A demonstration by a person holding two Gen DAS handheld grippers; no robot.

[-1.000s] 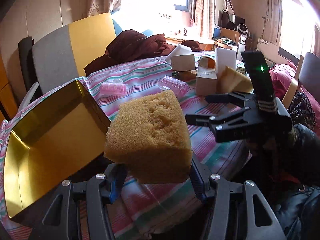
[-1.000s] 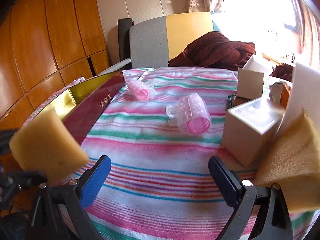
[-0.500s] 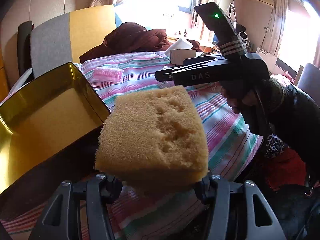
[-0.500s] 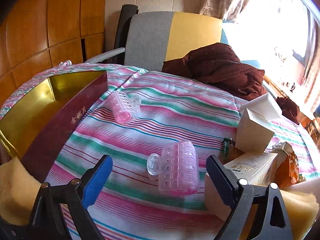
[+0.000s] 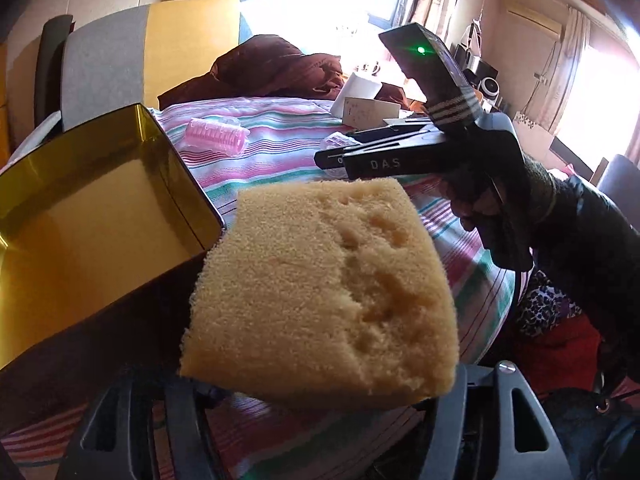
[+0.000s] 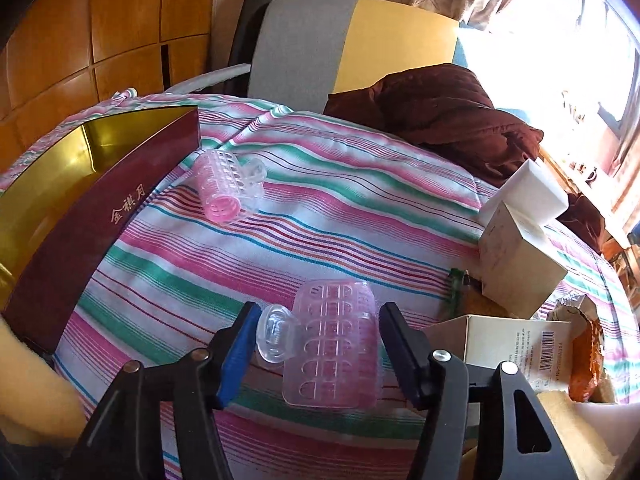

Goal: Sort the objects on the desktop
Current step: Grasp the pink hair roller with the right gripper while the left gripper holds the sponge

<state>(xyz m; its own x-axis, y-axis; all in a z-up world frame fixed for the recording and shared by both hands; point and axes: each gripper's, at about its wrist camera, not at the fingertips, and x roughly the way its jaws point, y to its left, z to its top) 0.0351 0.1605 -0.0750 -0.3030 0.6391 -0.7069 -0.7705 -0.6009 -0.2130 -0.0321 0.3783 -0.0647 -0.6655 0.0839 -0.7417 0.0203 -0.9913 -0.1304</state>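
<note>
Right — my left hand-held gripper has its jaws closed on a big yellow porous sponge block, carried in the air just beside the near corner of the gold-lined, maroon-sided rectangular box, which sits at about ten o'clock from the sponge. From the left wrist view I can see the box is open-topped.

My right hand-held gripper is wide open, its blue-padded fingers standing either side of a clear pink plastic hair roller with a clip that lies on the striped pink, green and white cloth on the counter. I cannot tell whether the pads touch it. A second pink hair roller lies at eleven o'clock from the first, near the box's maroon wall.

At two o'clock from the right hand-held gripper stand a cream cardboard carton with a white flap and a white box with a barcode — the two are close together. A dark brown quilted garment lies at the far edge by a grey and yellow chair back.
</note>
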